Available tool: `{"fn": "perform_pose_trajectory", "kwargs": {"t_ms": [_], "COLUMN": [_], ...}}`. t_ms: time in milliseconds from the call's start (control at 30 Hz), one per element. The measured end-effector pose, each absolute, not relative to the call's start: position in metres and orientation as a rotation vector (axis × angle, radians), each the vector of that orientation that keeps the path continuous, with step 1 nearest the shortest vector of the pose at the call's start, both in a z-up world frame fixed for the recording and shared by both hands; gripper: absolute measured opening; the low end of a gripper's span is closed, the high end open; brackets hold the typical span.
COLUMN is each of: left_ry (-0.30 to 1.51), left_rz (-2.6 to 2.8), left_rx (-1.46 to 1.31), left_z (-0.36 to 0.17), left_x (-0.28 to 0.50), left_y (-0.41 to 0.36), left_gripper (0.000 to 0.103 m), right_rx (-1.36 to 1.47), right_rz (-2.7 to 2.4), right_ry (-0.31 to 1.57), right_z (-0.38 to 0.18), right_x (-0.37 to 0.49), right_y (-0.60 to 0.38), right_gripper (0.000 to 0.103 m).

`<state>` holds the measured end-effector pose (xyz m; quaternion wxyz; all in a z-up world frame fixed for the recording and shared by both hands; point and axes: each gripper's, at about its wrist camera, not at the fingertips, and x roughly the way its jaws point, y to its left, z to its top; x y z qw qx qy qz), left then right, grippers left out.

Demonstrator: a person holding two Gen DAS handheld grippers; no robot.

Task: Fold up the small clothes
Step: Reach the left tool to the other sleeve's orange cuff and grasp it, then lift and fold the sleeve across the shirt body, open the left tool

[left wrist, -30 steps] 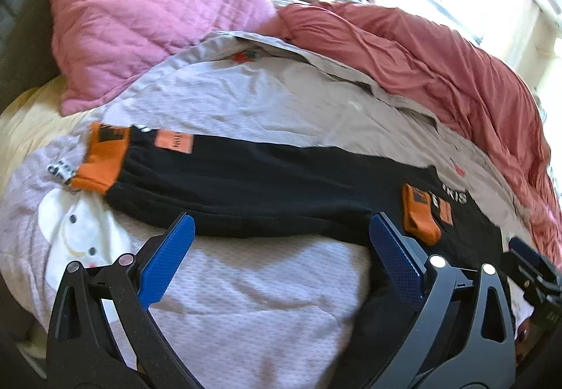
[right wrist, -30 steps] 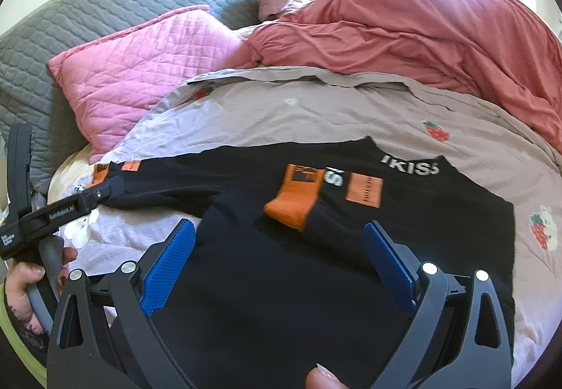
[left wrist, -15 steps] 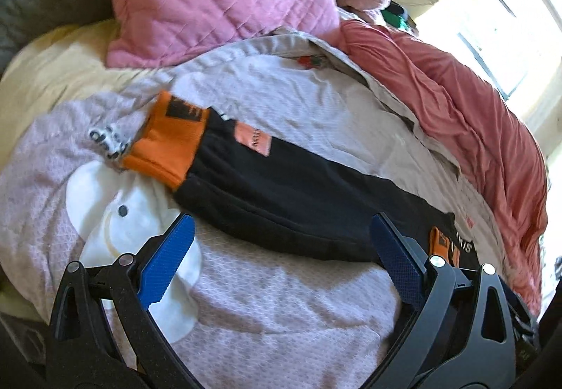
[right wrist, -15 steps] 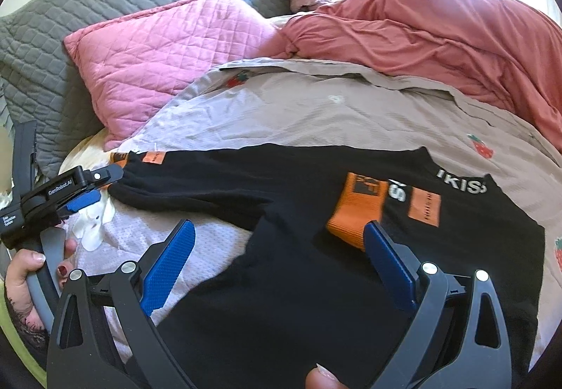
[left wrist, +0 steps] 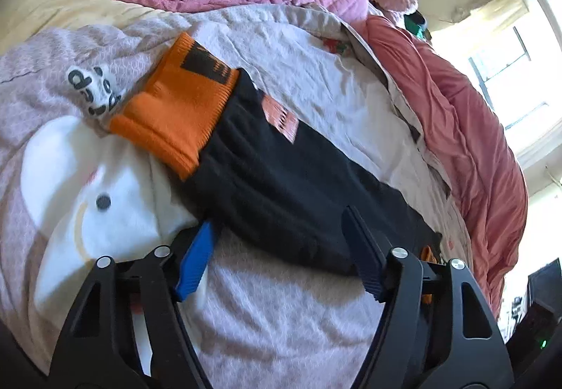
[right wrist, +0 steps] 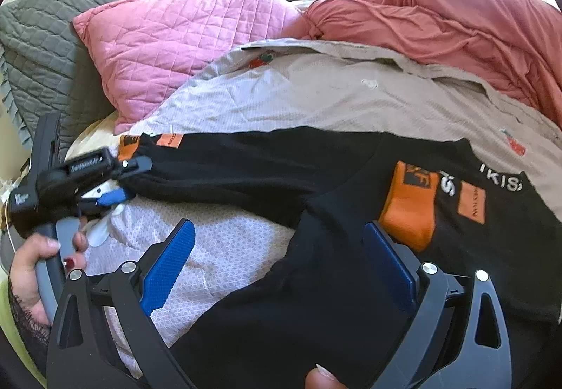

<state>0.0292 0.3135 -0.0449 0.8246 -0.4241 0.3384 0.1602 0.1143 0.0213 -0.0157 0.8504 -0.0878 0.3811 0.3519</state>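
Observation:
A small black sweater (right wrist: 351, 248) with orange cuffs lies flat on the bed. Its left sleeve (left wrist: 281, 185) stretches out sideways and ends in an orange cuff (left wrist: 175, 115). The other orange cuff (right wrist: 409, 206) is folded onto the chest. My left gripper (left wrist: 277, 248) is open, its jaws straddling the near edge of the outstretched sleeve close to the cuff; it also shows in the right wrist view (right wrist: 119, 178). My right gripper (right wrist: 281, 266) is open, low over the sweater's body beside the folded cuff.
The sweater rests on a pale printed sheet (right wrist: 316, 90). A pink quilted pillow (right wrist: 182, 38) and a grey quilted headboard cover (right wrist: 70, 2) lie behind. A red-pink duvet (right wrist: 456, 20) is bunched at the right. A window (left wrist: 509, 73) glares brightly.
My left gripper has moved along the sleeve toward its orange cuff and down onto the sleeve's edge. My right gripper has drifted left over the sweater's body.

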Motion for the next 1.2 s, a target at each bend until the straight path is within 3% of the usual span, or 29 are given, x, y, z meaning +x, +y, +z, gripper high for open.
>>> {"fn": "perform_pose_trajectory", "kwargs": {"t_ms": [233, 267, 367, 533, 900, 1200], "left_ry": [0.709, 0.709, 0.706, 0.688, 0.555, 0.542], "left_rz": [0.384, 0.389, 0.395, 0.35, 0.283, 0.186], "left_rx": [-0.858, -0.843, -0.845, -0.901, -0.723, -0.507], "left_z": [-0.045, -0.044, -0.049, -0.054, 0.0, 0.044], "left_x": [0.048, 0.05, 0.052, 0.05, 0.044, 0.067], "left_y": [0.325, 0.325, 0.333, 0.343, 0.302, 0.218], "left_gripper": [0.059, 0.055, 0.028, 0.012, 0.007, 0.006], "right_rx": [-0.176, -0.172, -0.153, -0.134, -0.012, 0.132], "right_rz": [0.741, 0.737, 0.728, 0.707, 0.616, 0.477], "right_ry": [0.812, 0.814, 0.826, 0.835, 0.844, 0.825], "right_z": [-0.024, -0.025, -0.028, -0.029, -0.022, -0.015], "right_x": [0.114, 0.115, 0.116, 0.117, 0.131, 0.152], "right_y": [0.026, 0.025, 0.021, 0.014, -0.05, -0.139], "right_gripper": [0.096, 0.096, 0.096, 0.096, 0.096, 0.096]}}
